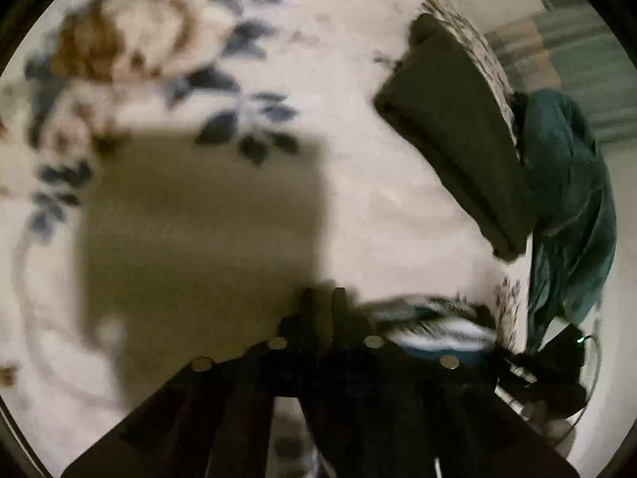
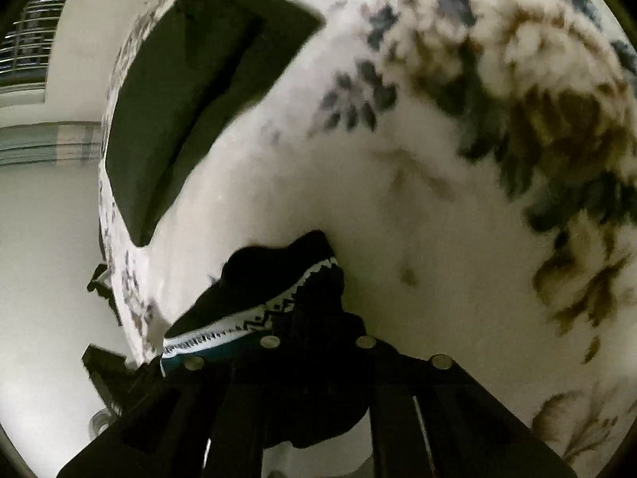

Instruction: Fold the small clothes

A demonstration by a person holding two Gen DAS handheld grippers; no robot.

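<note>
A small black garment (image 2: 258,275) with a white zigzag trim and a teal inside hangs bunched between my two grippers, just above the bed's near edge. My right gripper (image 2: 318,290) is shut on one end, and the cloth drapes over its fingertips and hides them. My left gripper (image 1: 324,300) has its fingers pressed close together on the other end. In the left wrist view the same garment (image 1: 434,330) is a blurred striped band running off to the right.
The bed (image 1: 378,183) has a white sheet with blue and brown flowers (image 2: 537,111). A folded dark olive garment (image 1: 458,127) (image 2: 191,91) lies by the bed's edge. A teal garment (image 1: 569,199) hangs over that edge. A broad shadow (image 1: 199,231) falls on the sheet.
</note>
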